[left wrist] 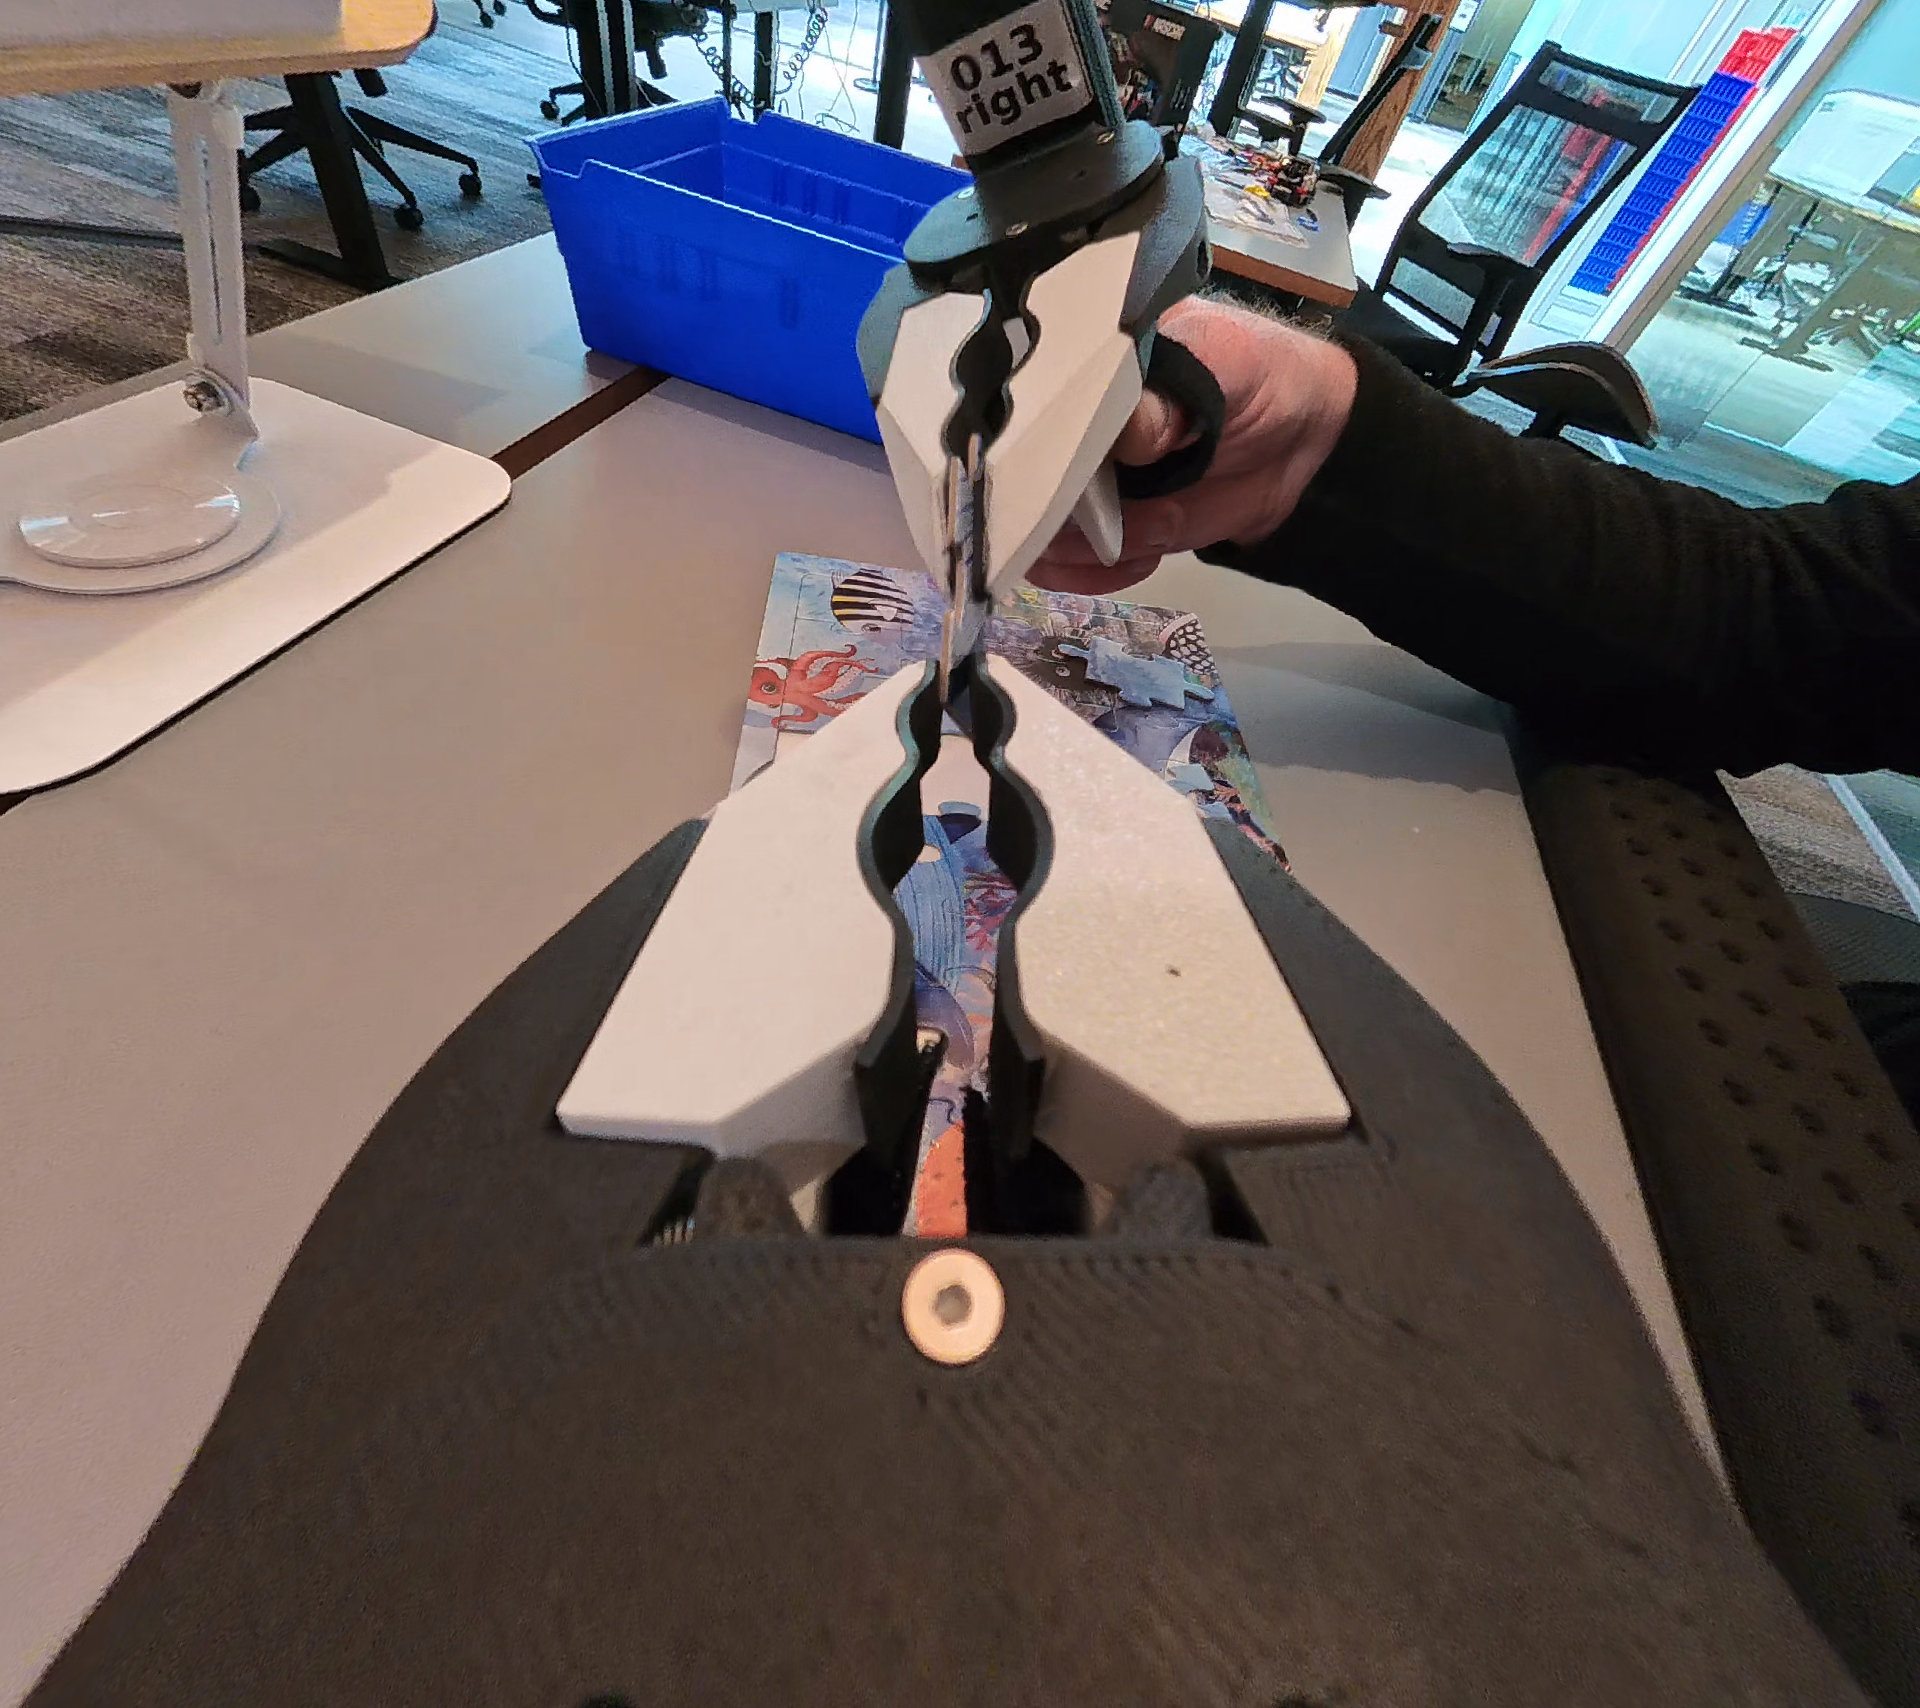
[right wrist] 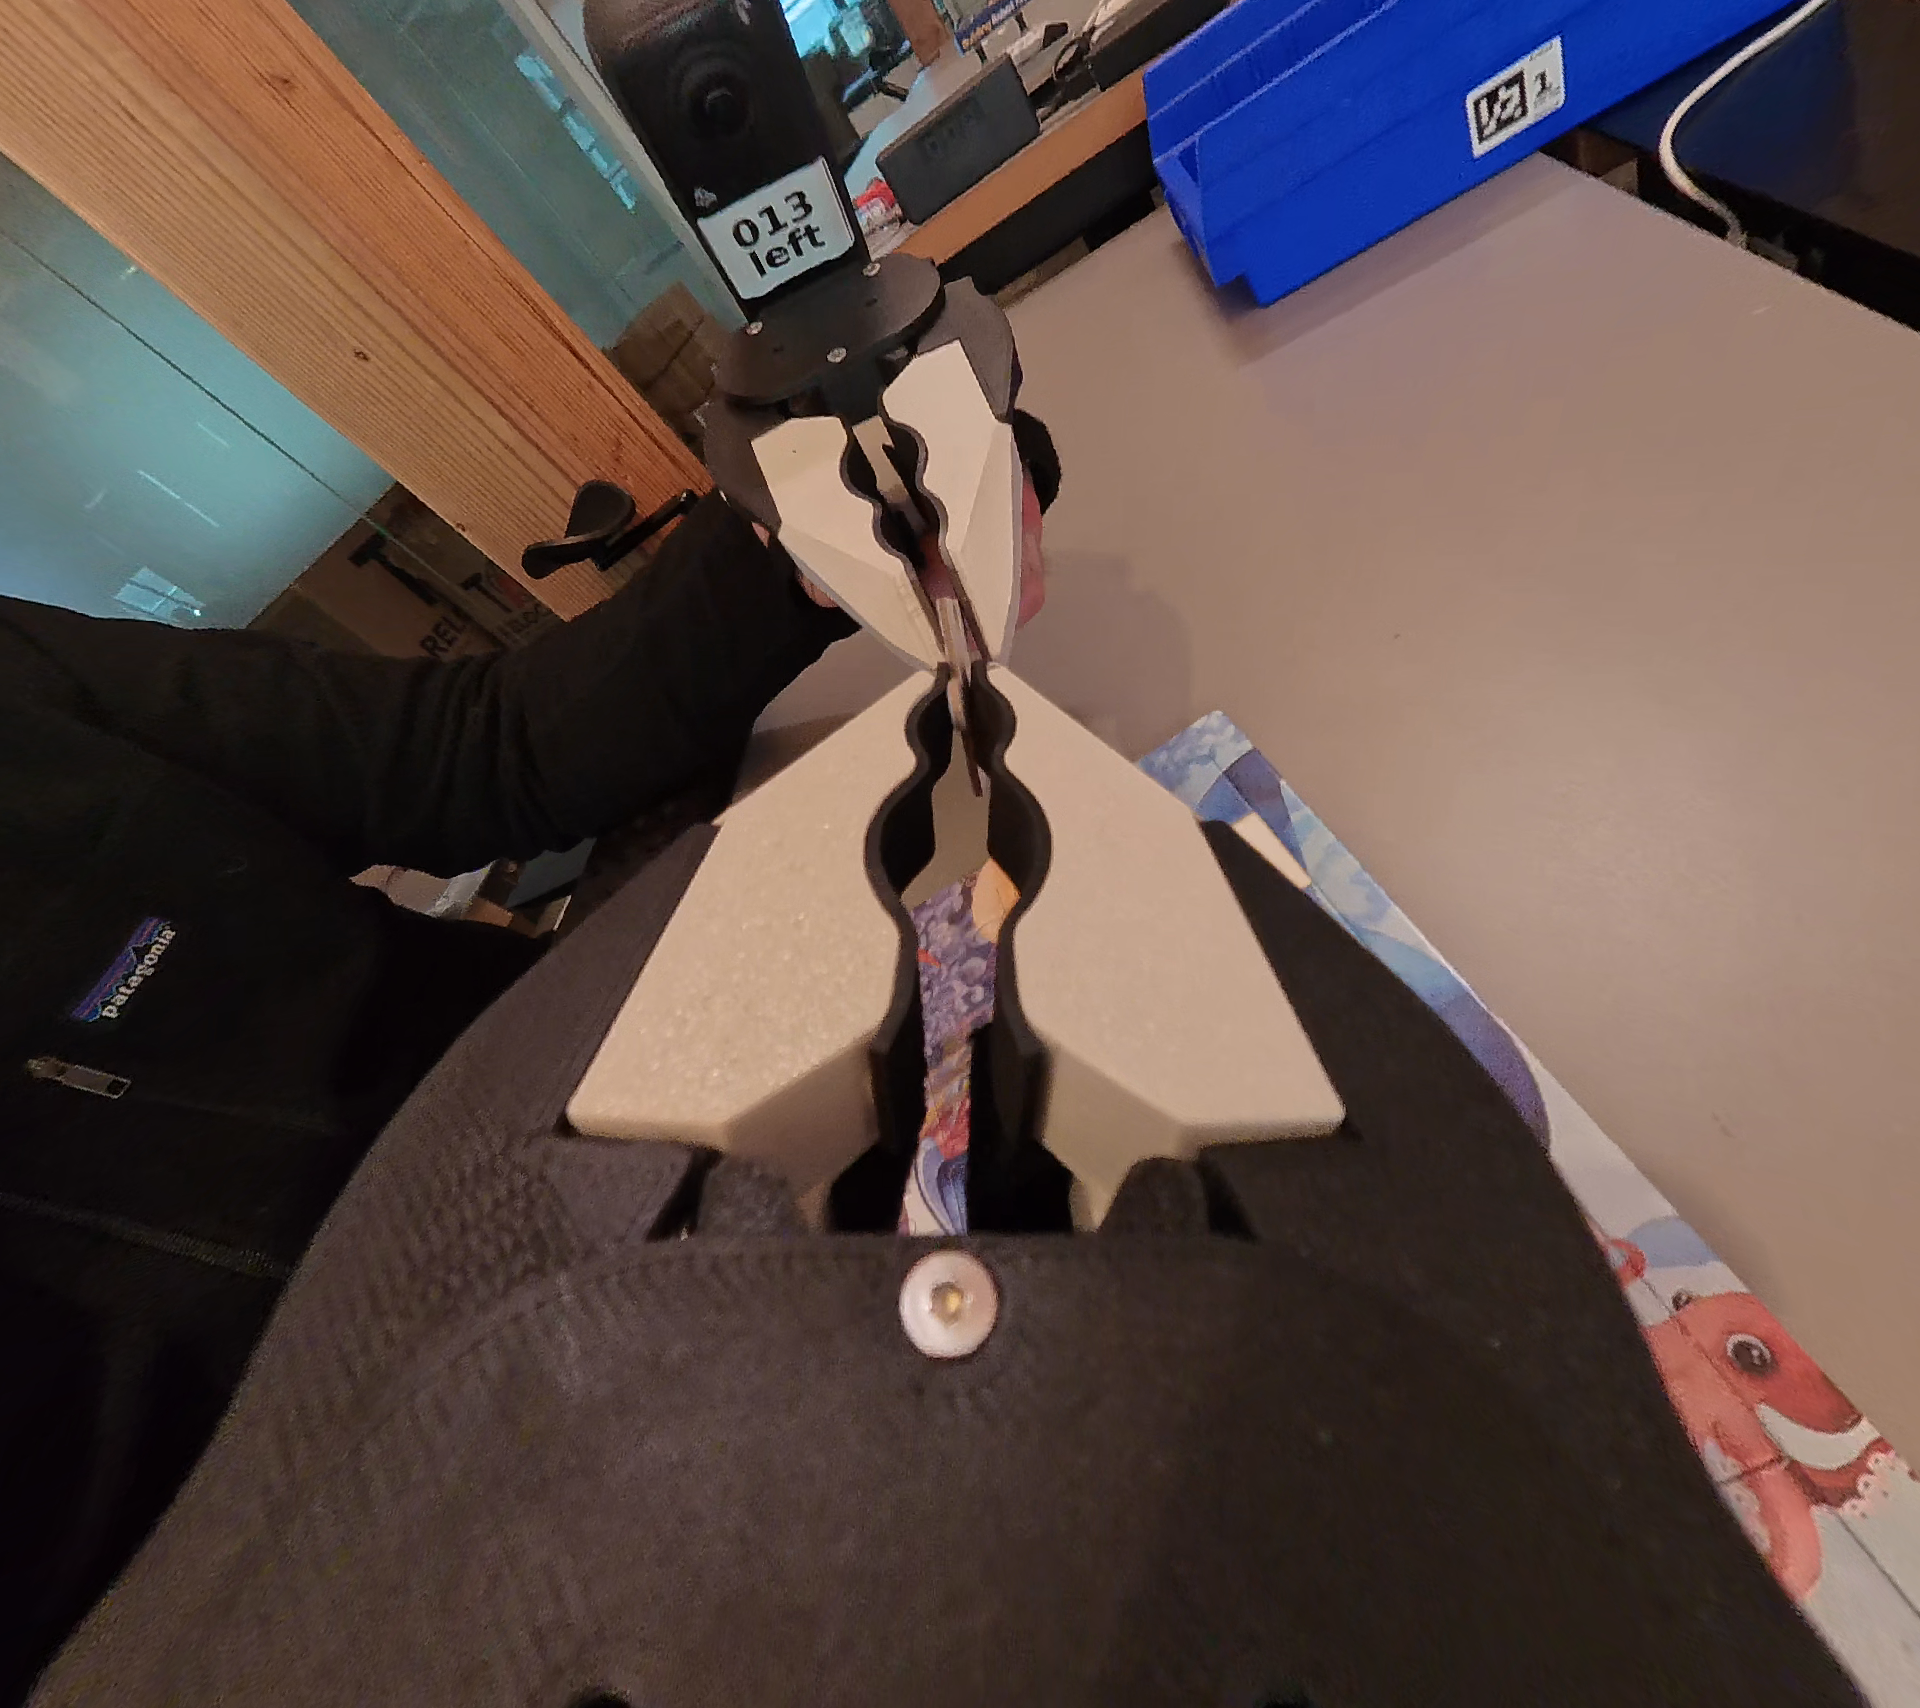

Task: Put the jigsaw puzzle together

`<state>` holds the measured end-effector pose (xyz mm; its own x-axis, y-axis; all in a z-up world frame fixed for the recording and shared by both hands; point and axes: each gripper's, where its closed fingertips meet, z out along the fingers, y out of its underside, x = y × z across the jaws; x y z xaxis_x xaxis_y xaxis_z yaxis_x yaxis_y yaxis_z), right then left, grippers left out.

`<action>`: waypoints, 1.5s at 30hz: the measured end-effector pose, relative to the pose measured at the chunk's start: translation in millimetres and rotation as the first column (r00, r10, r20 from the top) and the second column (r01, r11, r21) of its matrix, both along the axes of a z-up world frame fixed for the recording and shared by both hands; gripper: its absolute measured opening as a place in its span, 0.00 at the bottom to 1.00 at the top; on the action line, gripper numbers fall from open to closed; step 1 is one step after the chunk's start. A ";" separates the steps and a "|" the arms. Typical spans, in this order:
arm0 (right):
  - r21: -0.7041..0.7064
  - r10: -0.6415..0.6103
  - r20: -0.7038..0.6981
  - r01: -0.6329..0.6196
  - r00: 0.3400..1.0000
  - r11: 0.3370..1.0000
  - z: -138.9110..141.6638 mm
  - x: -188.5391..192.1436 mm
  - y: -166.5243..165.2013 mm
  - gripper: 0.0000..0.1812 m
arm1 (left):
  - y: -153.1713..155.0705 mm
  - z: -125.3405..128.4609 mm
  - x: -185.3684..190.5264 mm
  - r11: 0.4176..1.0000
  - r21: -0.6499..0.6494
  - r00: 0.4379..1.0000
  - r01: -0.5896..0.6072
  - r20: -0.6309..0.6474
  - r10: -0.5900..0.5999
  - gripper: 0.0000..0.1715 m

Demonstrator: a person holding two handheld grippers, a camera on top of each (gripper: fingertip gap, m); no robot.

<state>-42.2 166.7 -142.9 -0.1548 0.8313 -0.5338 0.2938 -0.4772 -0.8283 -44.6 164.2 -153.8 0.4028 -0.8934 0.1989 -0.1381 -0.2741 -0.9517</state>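
The grey table (left wrist: 312,879) runs out beneath both sets of fingers. The blue bin (left wrist: 727,256) stands on it well beyond the fingertips, and a white stand base (left wrist: 208,515) sits off to the left of the left fingers. Directly below the fingers lies the partly built sea-creature jigsaw puzzle (left wrist: 821,671), flat on the table, with a loose pale-blue piece (left wrist: 1143,671) resting on top of it just right of the tips. The left gripper (left wrist: 951,682) and the right gripper (left wrist: 971,588) meet tip to tip above the puzzle. Each is narrowed onto the same thin puzzle piece (left wrist: 961,536), held on edge between them.
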 end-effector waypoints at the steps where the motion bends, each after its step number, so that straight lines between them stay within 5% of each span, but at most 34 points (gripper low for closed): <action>1: -0.002 0.008 0.016 -0.008 1.000 1.000 -3.0 0.9 -0.7 0.00 | -0.1 0.4 0.4 1.000 -0.004 1.000 0.002 0.005 -0.002 0.01; 11: 0.007 0.141 0.177 -0.145 0.974 0.989 -36.3 -4.9 -27.5 0.00 | -2.6 -0.3 12.3 1.000 0.002 1.000 0.015 -0.015 -0.015 0.02; 18: 0.007 0.059 0.100 -0.060 0.993 0.998 -21.1 -2.1 -10.3 0.00 | 10.6 9.2 -13.0 0.997 -0.018 0.996 -0.079 0.036 0.080 0.18; 24: -0.002 0.041 0.076 -0.041 0.996 0.999 -20.3 -4.2 -6.8 0.00 | 6.1 0.4 -4.5 0.999 -0.031 0.999 -0.034 0.021 0.034 0.03; 45: 0.007 -0.044 0.098 0.044 0.994 0.999 -23.5 -1.5 9.6 0.09 | -2.6 -21.7 -9.7 0.989 -0.143 0.999 0.043 -0.023 -0.047 0.00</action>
<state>-43.7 176.2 -166.3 -0.0649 0.8390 -0.5402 0.3527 -0.4871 -0.7989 -54.2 161.6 -175.5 0.3697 -0.8739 0.3157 -0.1776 -0.3999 -0.8992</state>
